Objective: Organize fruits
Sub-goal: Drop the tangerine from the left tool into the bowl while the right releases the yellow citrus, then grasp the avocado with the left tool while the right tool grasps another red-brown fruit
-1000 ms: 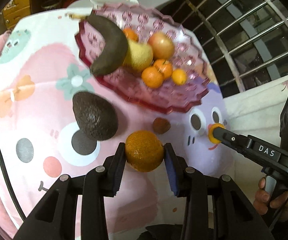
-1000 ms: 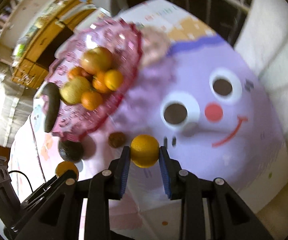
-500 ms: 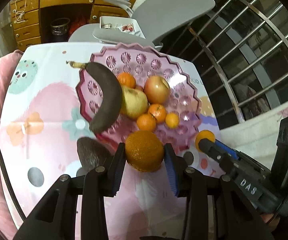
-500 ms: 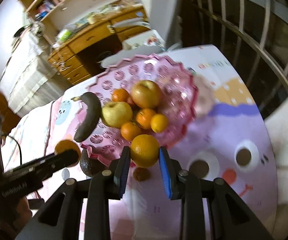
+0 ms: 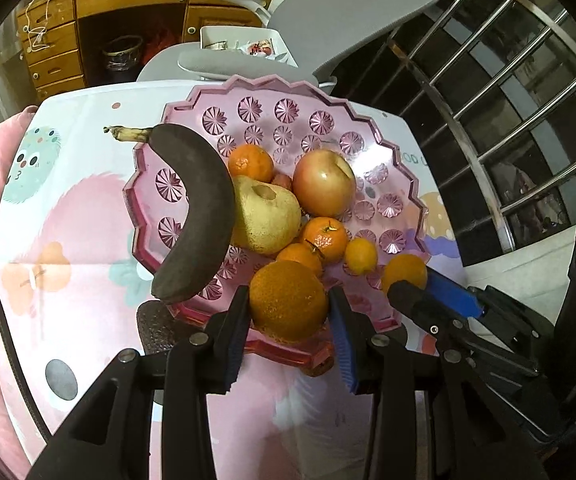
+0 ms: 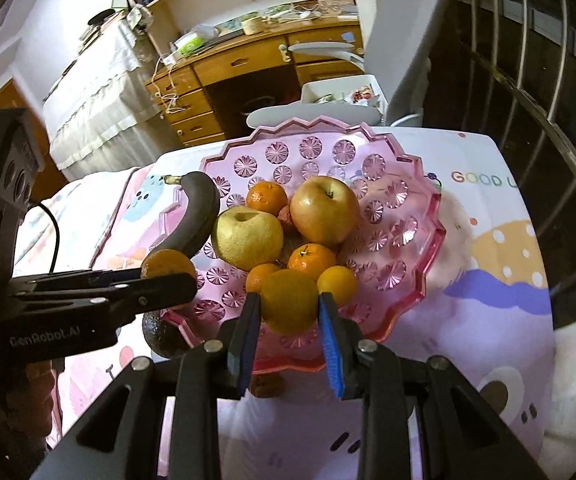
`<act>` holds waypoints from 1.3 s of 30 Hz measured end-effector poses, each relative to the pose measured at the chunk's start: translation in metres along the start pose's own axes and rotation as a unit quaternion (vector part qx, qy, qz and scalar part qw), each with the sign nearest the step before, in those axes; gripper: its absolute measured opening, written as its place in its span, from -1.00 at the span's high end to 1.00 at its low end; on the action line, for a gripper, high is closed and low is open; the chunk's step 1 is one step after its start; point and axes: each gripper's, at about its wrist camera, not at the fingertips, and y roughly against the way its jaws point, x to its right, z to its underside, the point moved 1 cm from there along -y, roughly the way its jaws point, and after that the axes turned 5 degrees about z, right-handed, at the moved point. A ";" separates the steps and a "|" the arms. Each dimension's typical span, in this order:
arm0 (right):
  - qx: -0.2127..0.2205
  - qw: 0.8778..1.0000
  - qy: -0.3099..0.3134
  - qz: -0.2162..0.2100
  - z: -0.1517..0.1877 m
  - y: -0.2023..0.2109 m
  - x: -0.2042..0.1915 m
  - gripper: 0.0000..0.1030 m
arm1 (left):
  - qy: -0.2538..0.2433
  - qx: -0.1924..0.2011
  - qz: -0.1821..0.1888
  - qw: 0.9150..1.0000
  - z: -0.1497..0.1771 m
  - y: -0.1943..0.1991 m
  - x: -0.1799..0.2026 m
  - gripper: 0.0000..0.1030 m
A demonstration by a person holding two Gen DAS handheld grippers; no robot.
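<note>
Holding a rough-skinned orange (image 5: 288, 306) in my left gripper (image 5: 288, 312), I see both blue pads pinching its sides, with the fruit above the near rim of the pink bowl (image 5: 247, 96). My right gripper (image 6: 289, 312) is likewise clamped on a smoother, yellower orange (image 6: 289, 300), also over the bowl's near edge.

From the left wrist view, the right gripper comes in from 3 o'clock, its orange showing just past the tips at the bowl's rim. From the right wrist view, the left gripper reaches in from 9 o'clock.

Inside the bowl, a blackened banana (image 5: 197, 208) curves along the 9 o'clock side, its stem poking over the rim. Beside it lies a yellow pear (image 5: 265, 216), touching it; a red-yellow apple (image 5: 324, 184) sits toward 1 o'clock. Several mandarins (image 5: 325, 238) cluster around them.

A dark avocado (image 6: 161, 334) rests on the patterned tablecloth (image 5: 87, 208) at 7 o'clock of the bowl, partly hidden beneath its rim.
</note>
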 end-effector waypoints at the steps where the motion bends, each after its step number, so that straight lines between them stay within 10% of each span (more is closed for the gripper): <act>1: 0.000 1.000 0.002 -0.003 0.000 -0.002 0.001 0.41 | 0.000 -0.001 -0.001 1.000 0.000 -0.001 0.000 0.24; 6: -0.004 1.000 0.011 -0.014 0.001 -0.005 0.001 0.21 | -0.006 0.009 -0.002 1.000 -0.001 0.007 0.001 -0.22; 39: 0.014 0.995 0.089 0.036 0.077 -0.011 -0.035 -0.39 | 0.035 -0.052 -0.023 0.998 0.045 -0.002 -0.083 -0.69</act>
